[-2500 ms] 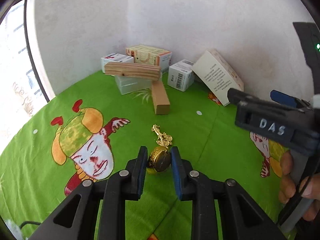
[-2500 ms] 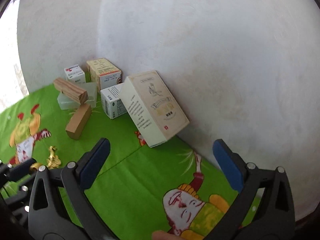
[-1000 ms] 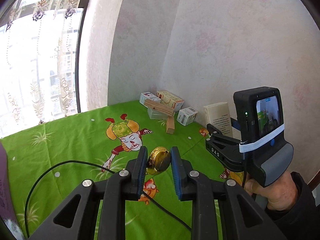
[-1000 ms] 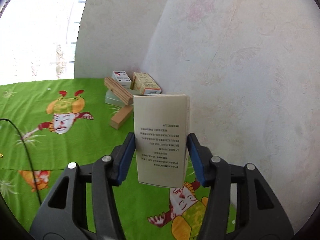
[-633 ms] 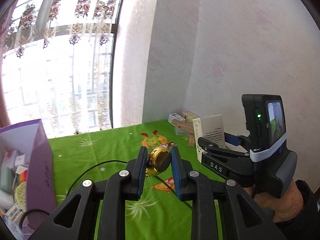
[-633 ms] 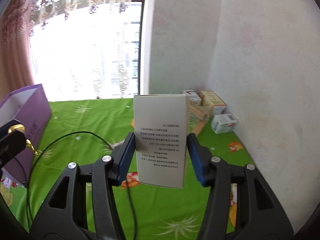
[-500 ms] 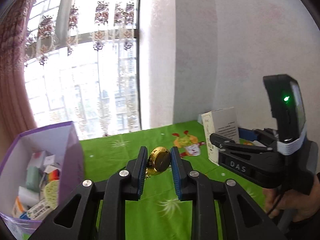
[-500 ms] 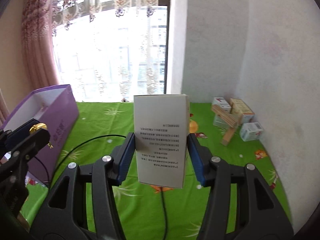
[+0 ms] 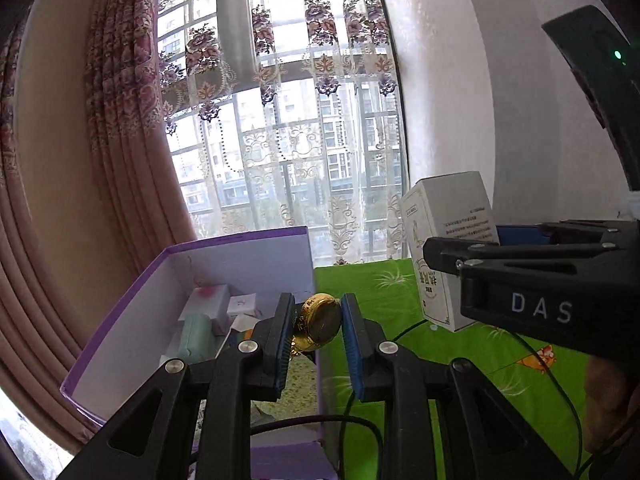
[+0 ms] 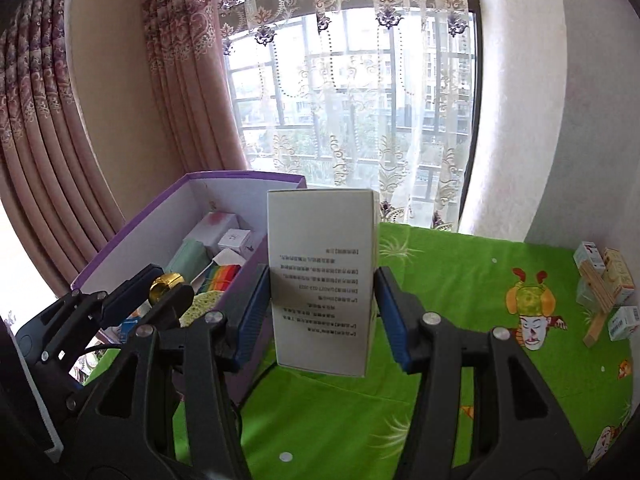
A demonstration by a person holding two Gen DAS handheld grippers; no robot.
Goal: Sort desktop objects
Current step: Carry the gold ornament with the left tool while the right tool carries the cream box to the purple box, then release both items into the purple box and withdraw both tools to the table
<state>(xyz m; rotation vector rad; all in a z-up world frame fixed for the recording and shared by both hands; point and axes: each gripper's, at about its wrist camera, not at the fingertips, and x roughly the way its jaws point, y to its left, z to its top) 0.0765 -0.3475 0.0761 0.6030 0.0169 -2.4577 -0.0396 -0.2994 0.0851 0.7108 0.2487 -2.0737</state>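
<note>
Left gripper (image 9: 315, 322) clamps gold pocket watch (image 9: 319, 322) above purple box (image 9: 120, 320) near wall | right gripper (image 10: 322, 312) clamps white carton (image 10: 322, 280) beside box | I'd clear the wall, lower, then release.

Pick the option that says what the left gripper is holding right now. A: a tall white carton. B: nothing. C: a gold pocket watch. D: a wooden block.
C: the left gripper is shut on the gold pocket watch at the purple box; the white carton sits in the right gripper.
</note>
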